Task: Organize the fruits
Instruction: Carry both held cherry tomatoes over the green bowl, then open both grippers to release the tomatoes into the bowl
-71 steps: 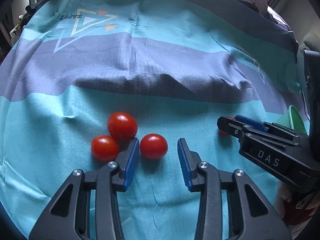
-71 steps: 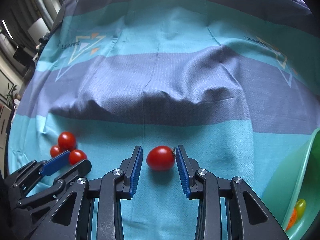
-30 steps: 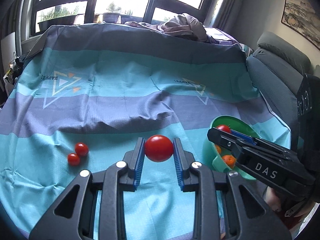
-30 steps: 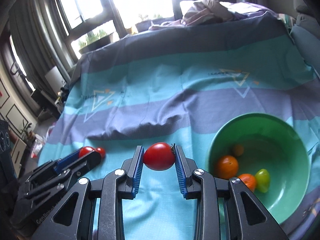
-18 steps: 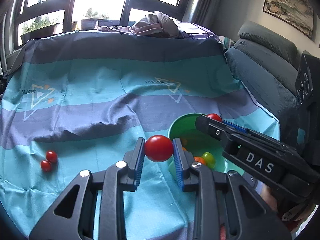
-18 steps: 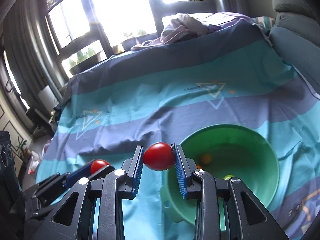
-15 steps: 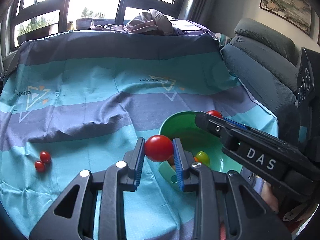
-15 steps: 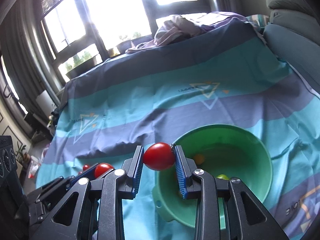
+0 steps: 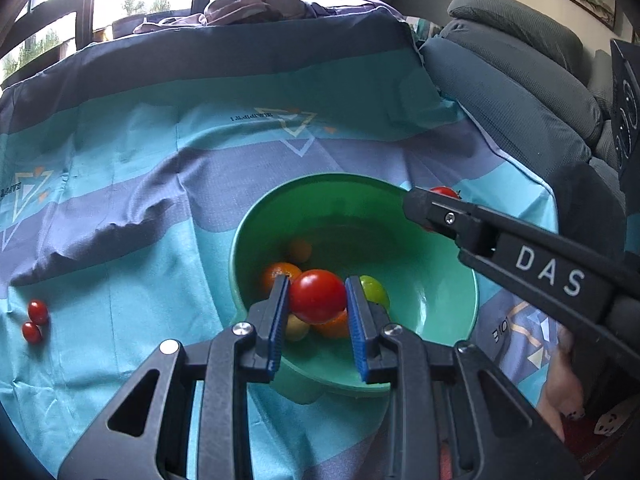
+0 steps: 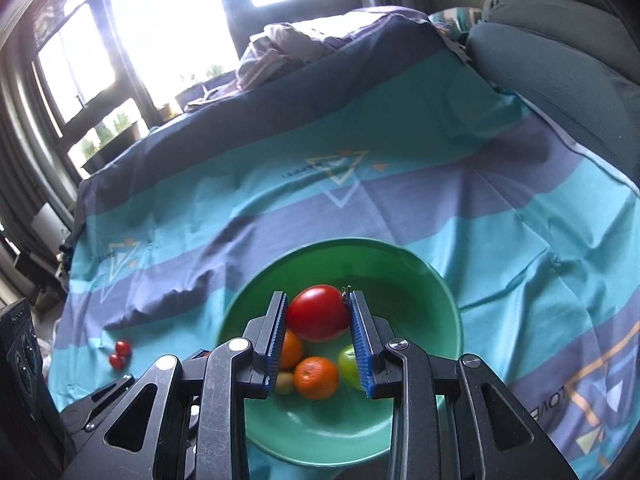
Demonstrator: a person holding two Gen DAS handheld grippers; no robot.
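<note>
Left gripper (image 9: 318,300) clamped on round red tomato (image 9: 317,296), right gripper (image 10: 319,318) clamped on oval red tomato (image 10: 318,313); both over green bowl (image 10: 424,276) of fruit. Two small tomatoes (image 9: 35,320) on striped cloth (image 9: 160,152), well left of bowl.

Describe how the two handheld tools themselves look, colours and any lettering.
Both are matte black plastic frames with triangular cut-outs and silver screw heads. The left tool and right tool each carry ribbed blue fingertip pads. White letters "DAS" mark the right tool's side. No cables show; a bare hand shows.
</note>
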